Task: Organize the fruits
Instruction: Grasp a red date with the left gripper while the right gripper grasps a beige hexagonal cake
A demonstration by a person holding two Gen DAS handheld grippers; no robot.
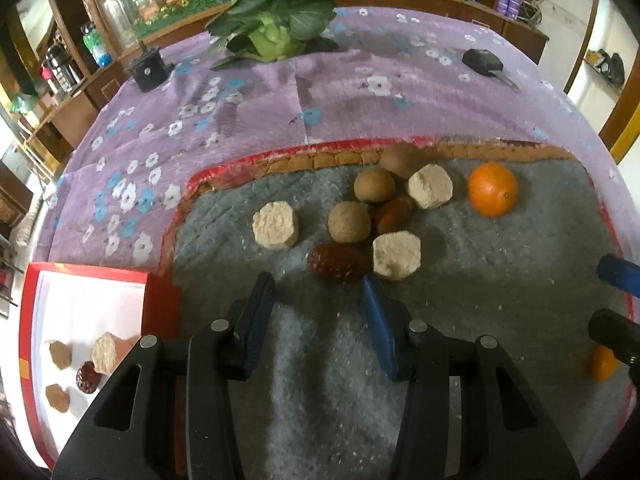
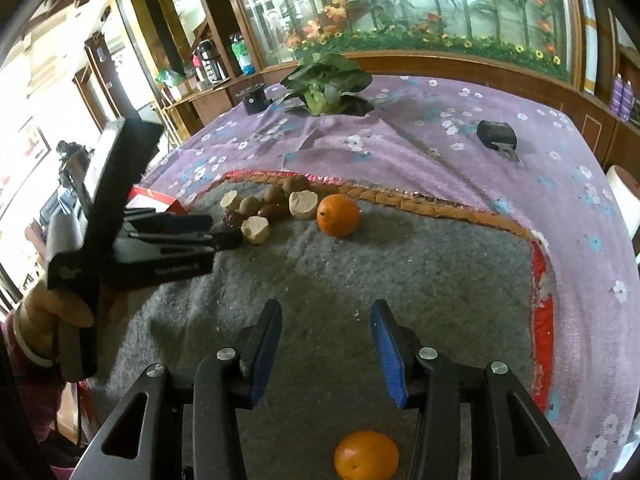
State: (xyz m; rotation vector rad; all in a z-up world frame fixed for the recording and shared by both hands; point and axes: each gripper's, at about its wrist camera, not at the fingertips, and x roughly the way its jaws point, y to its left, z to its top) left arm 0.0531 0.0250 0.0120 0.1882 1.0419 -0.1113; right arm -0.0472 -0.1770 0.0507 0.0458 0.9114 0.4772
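Note:
On the grey mat [image 1: 500,280] lies a heap of fruit: dark red dates [image 1: 338,266], round brown fruits [image 1: 349,222], beige chunks [image 1: 396,255] and an orange [image 1: 493,189]. My left gripper [image 1: 318,286] is open just short of the nearest date, with nothing between its fingers. In the right wrist view the left gripper [image 2: 226,230] points at the heap [image 2: 256,216]. My right gripper [image 2: 326,308] stands open over bare mat, and a second orange [image 2: 366,454] lies beneath its body. A red box [image 1: 28,320] at lower left holds several pieces.
A purple flowered cloth [image 1: 240,120] covers the table under the mat. At the far side lie a leafy cabbage [image 1: 276,28], a small black device [image 1: 148,70] and a black key-like object [image 1: 482,62]. Wooden cabinets and glass panels stand behind.

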